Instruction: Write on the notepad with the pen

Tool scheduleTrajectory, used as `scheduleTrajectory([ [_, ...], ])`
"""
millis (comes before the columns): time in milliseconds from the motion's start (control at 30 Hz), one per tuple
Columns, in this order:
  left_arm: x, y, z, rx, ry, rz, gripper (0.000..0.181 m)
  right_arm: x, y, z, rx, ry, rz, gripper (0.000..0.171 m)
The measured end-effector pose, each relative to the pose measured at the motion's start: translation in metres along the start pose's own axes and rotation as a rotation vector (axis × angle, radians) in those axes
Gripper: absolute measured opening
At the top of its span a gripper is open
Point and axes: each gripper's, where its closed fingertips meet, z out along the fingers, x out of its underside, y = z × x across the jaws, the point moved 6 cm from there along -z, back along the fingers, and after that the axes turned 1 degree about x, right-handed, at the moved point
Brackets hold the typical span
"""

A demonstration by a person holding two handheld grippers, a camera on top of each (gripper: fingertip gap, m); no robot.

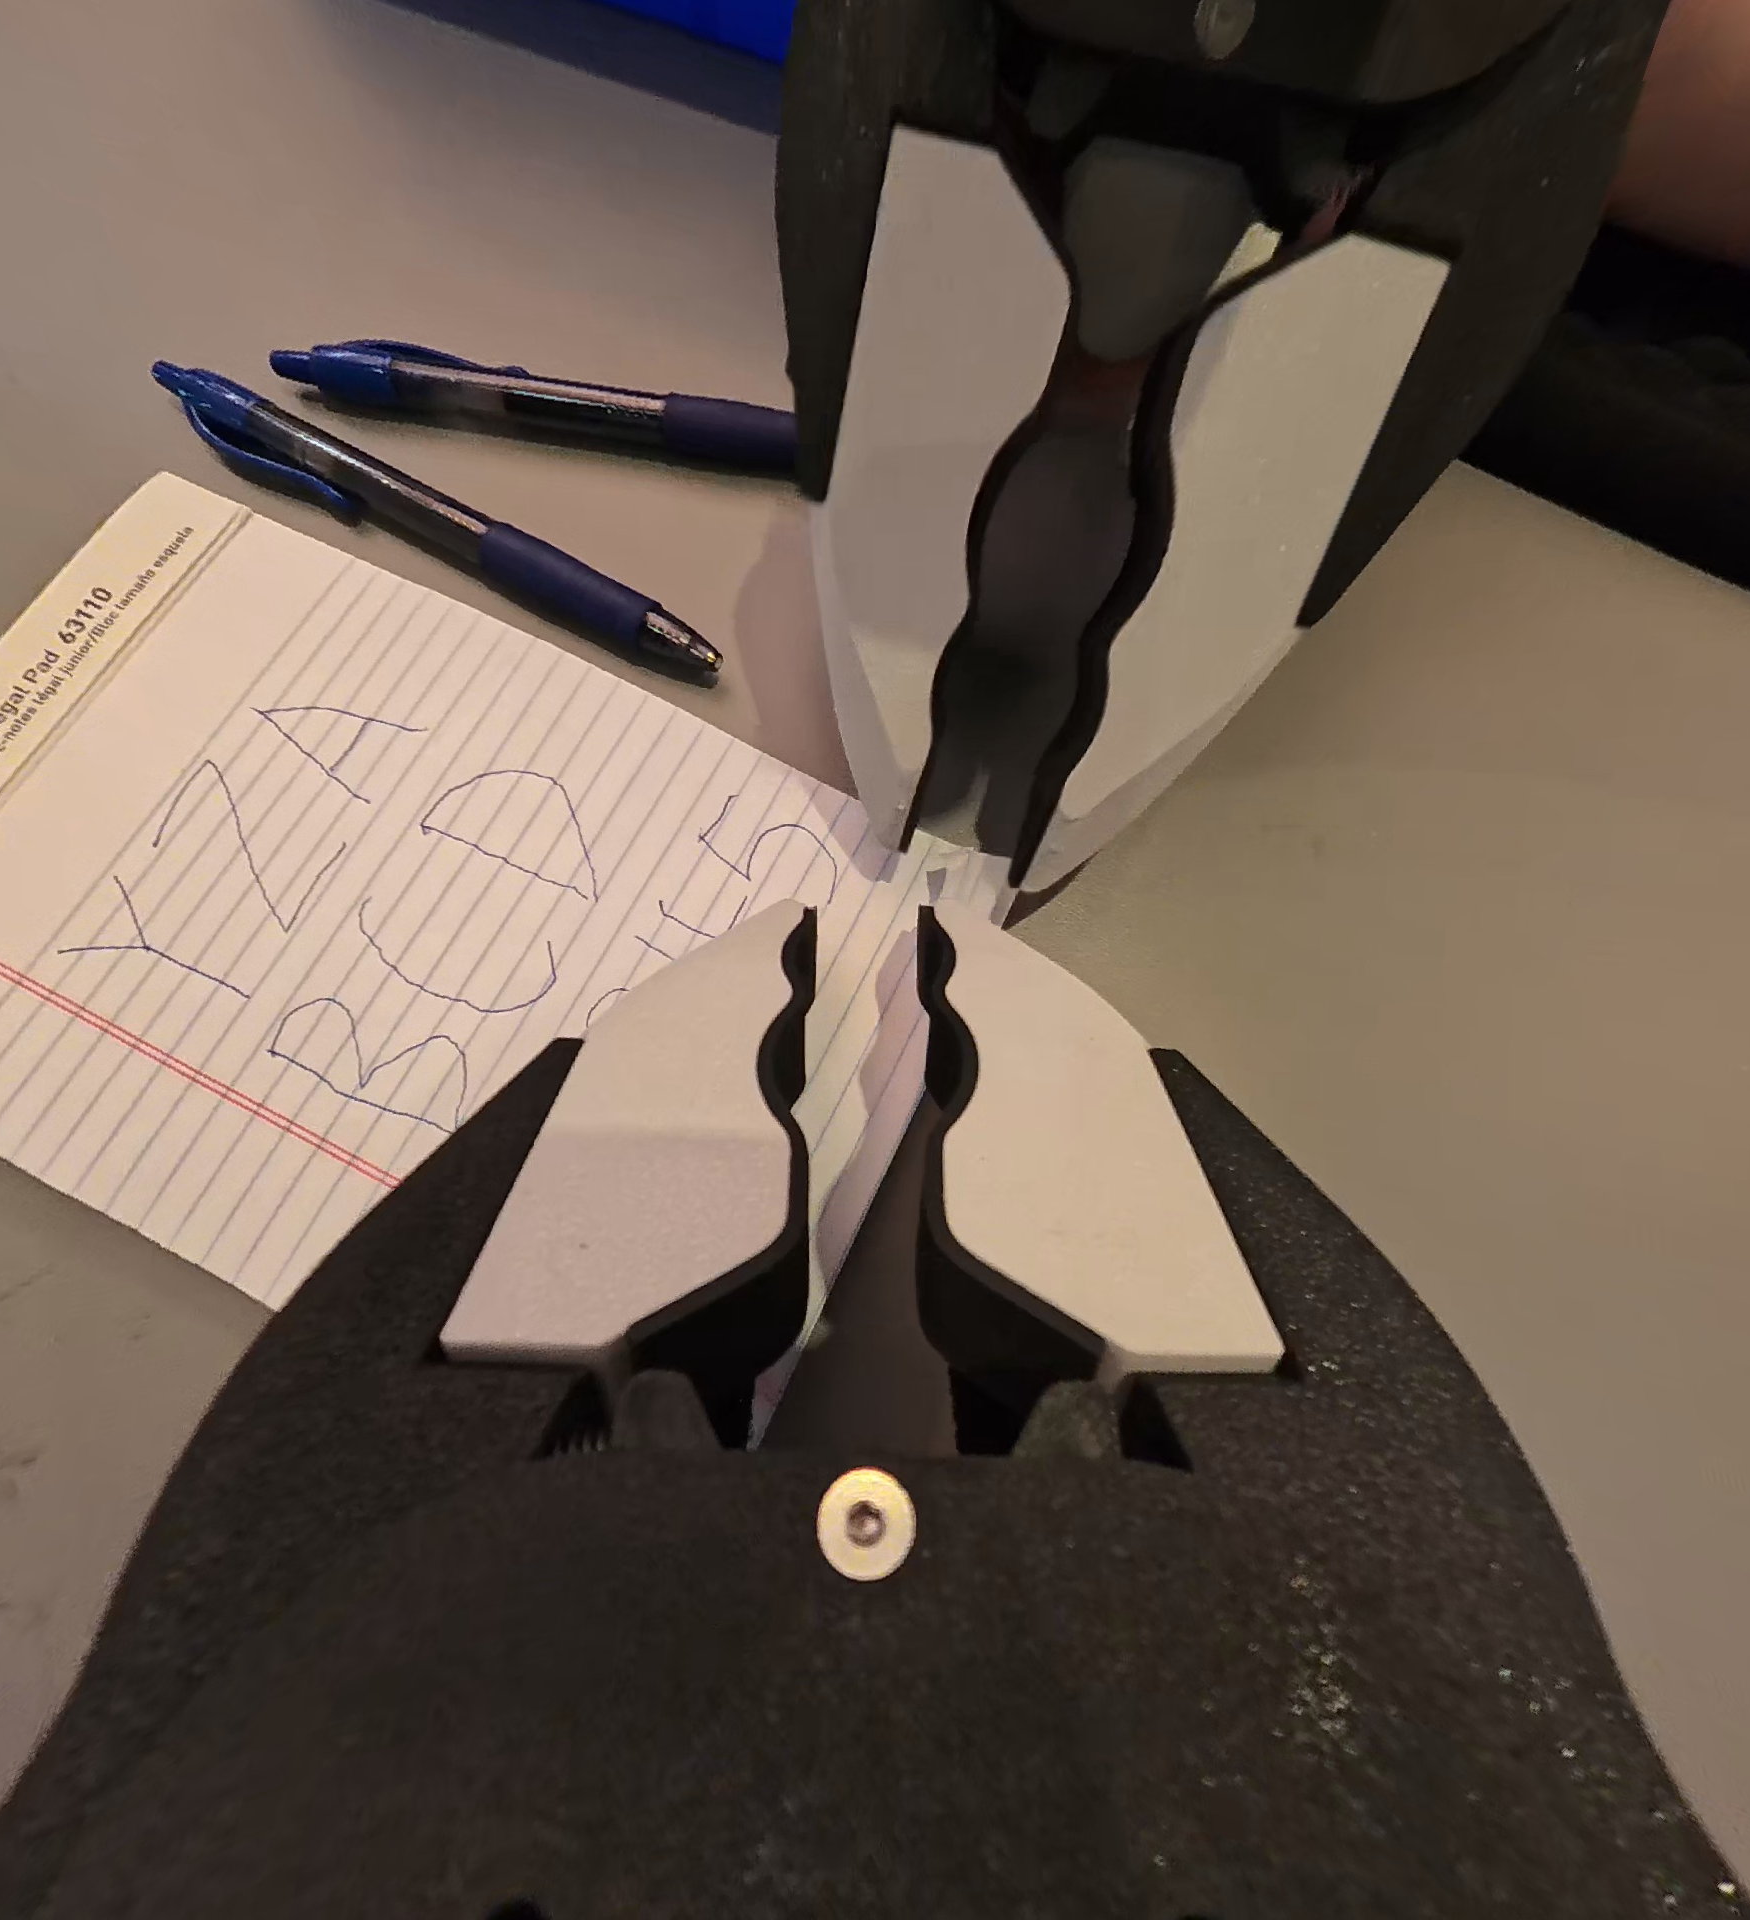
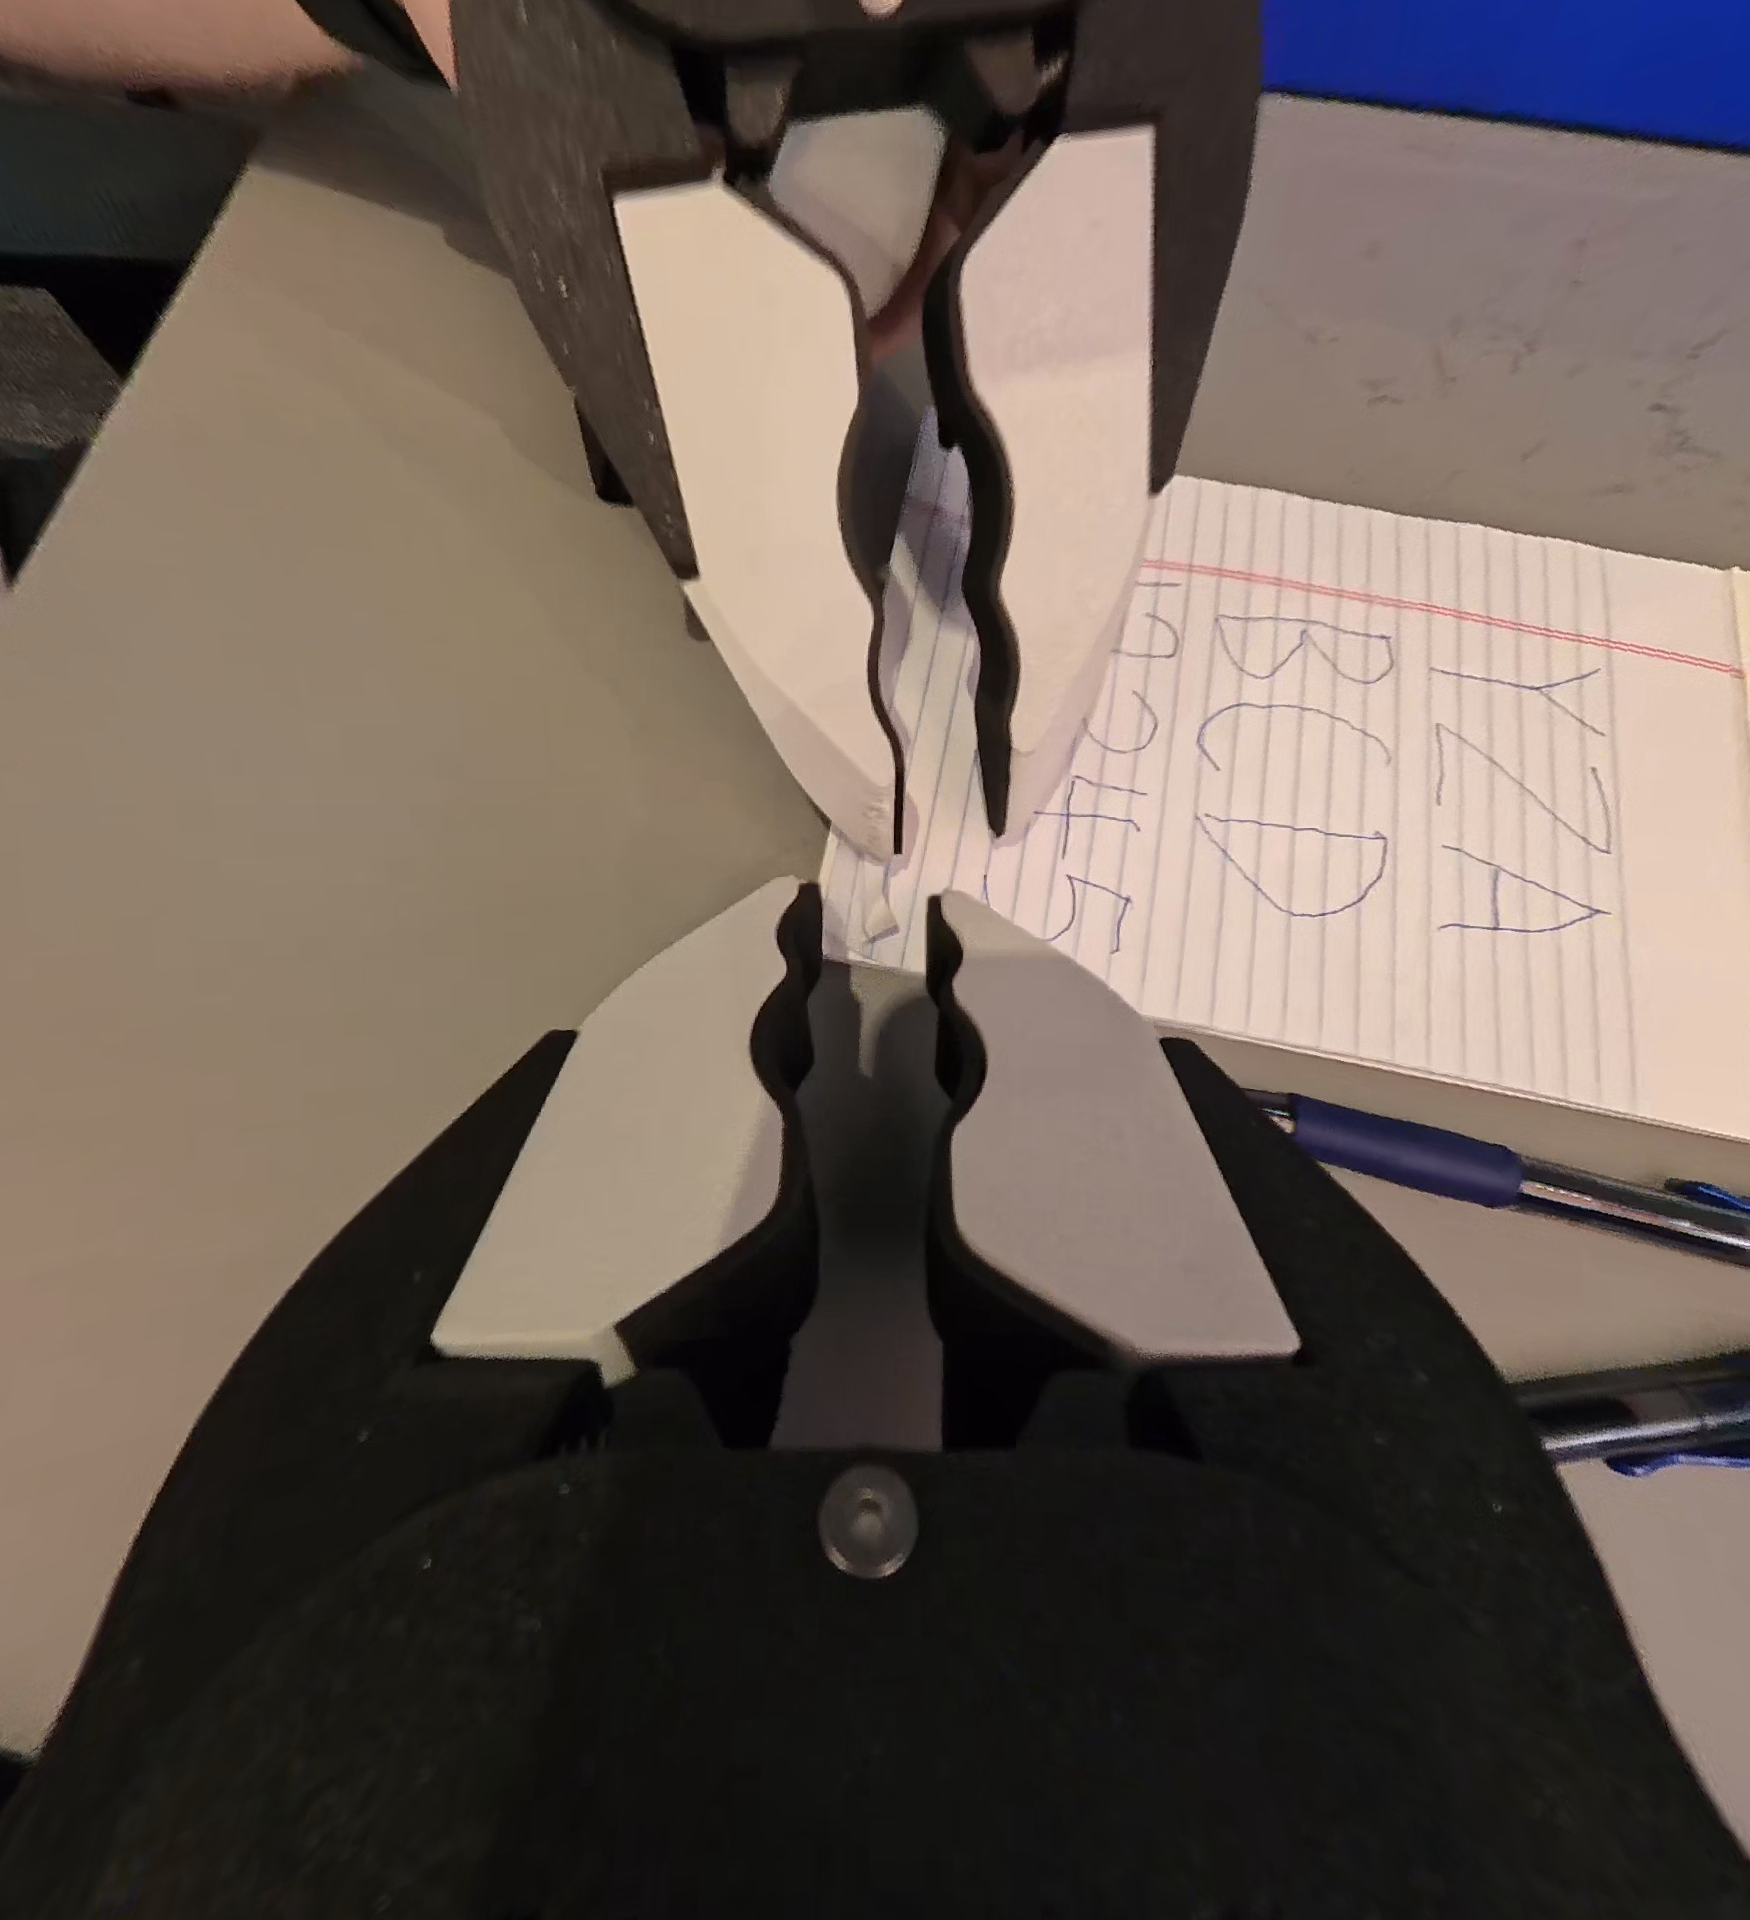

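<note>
The left gripper (image 1: 866, 914) and right gripper (image 2: 881, 904) meet tip to tip over a corner of the lined notepad (image 1: 227, 852), both spread and holding nothing. Two blue retractable pens (image 1: 435, 509) (one nearer the pad) lie untouched on the grey table (image 1: 1422, 935) just beside the pad's far edge.

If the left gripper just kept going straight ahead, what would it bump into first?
Most likely the right gripper, whose tips face the left gripper almost tip to tip over the notepad's corner. Depth is unclear; it might brush the paper first.
</note>
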Motion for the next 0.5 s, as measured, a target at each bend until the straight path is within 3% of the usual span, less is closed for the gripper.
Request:
scheduleTrajectory([
  [133, 0.002, 0.001, 0.001, -0.002, 0.003, -0.005, 0.018, -0.008, -0.004, -0.007, 0.017, -0.076, 0.043, 0.018],
  [500, 0.004, -0.003, 0.000, 0.016, -0.008, 0.003, 0.018, 0.003, -0.003, 0.008, -0.003, 0.025, 0.057, 0.013],
])
